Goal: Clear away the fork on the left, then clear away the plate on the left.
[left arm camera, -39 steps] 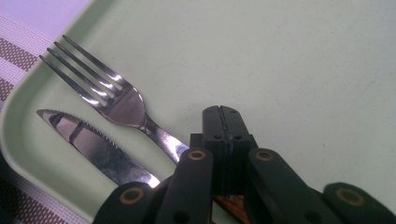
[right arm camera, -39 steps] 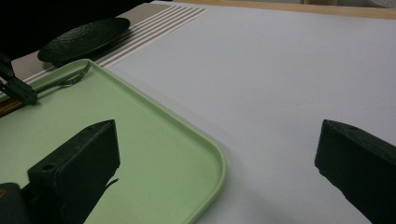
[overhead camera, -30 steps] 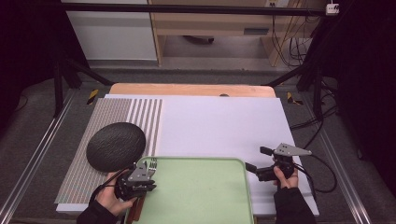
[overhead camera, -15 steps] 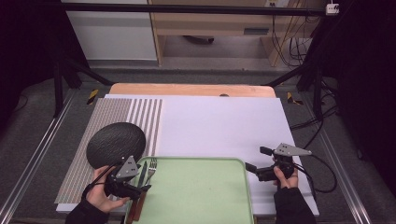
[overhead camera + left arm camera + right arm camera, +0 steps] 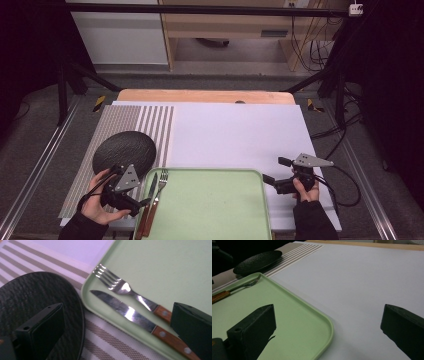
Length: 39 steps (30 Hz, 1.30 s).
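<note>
A fork point(image 5: 161, 186) and a wooden-handled knife point(image 5: 149, 199) lie side by side along the left edge of the green tray point(image 5: 215, 210). My left gripper point(image 5: 141, 205) is just left of their handles, and its jaws have just been opening. In the left gripper view the left gripper point(image 5: 115, 315) stands open, with the knife point(image 5: 125, 313) and fork point(image 5: 122, 286) lying below the gap, untouched by the pads. My right gripper point(image 5: 275, 170) hovers open at the tray's right edge. In the right gripper view the right gripper point(image 5: 328, 312) has nothing between its jaws.
A black round plate point(image 5: 124, 152) rests on the striped placemat point(image 5: 150, 125) left of the tray. A white mat point(image 5: 235, 135) covers the table behind the tray. A wooden board edge point(image 5: 200, 96) runs along the far side.
My left gripper has drawn back to the left from the tray's edge and its jaws have spread wide. The knife and fork now lie uncovered on the tray. The right hand has kept still.
</note>
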Motion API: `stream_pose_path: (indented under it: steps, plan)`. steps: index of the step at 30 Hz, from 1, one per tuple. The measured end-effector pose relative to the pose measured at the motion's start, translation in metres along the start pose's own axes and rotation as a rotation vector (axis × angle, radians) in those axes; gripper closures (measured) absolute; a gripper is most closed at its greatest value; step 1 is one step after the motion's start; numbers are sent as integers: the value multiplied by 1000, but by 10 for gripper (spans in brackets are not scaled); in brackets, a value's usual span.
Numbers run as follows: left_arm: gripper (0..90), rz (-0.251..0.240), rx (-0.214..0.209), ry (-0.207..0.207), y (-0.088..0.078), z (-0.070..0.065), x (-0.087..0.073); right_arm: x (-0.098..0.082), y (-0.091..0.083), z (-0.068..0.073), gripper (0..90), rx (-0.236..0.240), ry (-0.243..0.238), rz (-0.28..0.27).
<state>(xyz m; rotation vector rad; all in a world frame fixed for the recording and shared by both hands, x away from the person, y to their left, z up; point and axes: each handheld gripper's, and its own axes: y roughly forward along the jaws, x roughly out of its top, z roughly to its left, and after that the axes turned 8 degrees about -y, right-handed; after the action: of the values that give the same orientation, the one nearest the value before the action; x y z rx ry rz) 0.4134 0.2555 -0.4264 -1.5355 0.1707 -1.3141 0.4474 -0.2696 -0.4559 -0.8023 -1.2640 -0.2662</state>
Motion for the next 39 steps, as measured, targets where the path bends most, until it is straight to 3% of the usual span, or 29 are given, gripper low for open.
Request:
stream_pose_path:
  steps: [5,20,27,31,39]
  plan:
    - [0,-11,25,40,-4,5,-5,0,0,0,6,-2,1,-1]
    - [0,76,162,111,-5,22,-23,0,0,0,6,-3,1,1]
    - [0,83,212,171,-6,26,-29,0,0,0,6,-3,2,1]
    - [0,96,239,226,-6,27,-31,0,0,0,6,-1,1,0]
    - [0,122,283,275,-3,27,-34,0,0,0,6,-4,1,1]
